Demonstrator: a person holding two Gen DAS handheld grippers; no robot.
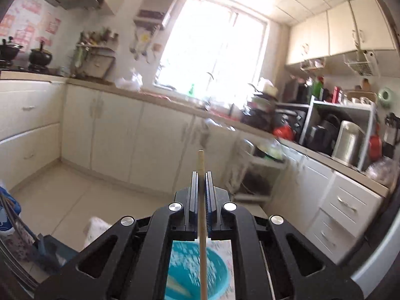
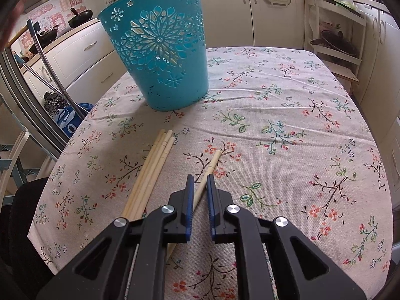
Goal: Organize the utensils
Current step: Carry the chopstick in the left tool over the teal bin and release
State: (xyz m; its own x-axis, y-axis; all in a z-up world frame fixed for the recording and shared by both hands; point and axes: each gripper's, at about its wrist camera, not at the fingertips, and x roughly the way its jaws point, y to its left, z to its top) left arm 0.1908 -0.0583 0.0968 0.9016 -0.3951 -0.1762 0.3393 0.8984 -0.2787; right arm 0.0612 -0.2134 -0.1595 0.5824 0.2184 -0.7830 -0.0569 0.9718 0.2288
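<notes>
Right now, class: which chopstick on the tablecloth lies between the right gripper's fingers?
The lone chopstick, lying apart to the right of the bundle of chopsticks; it runs between the right gripper fingers.

Teal cut-out flower-patterned bucket (image 2: 162, 50); pale tan wooden chopsticks (image 2: 150, 172); beige tablecloth (image 2: 287, 125) printed with red-and-green floral sprigs.

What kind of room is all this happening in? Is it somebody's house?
Most likely a home kitchen. Cream cabinets run under a counter along the walls, black pots sit on a stove, and a window lights the sink area. The work goes on at a table with a floral tablecloth.
</notes>
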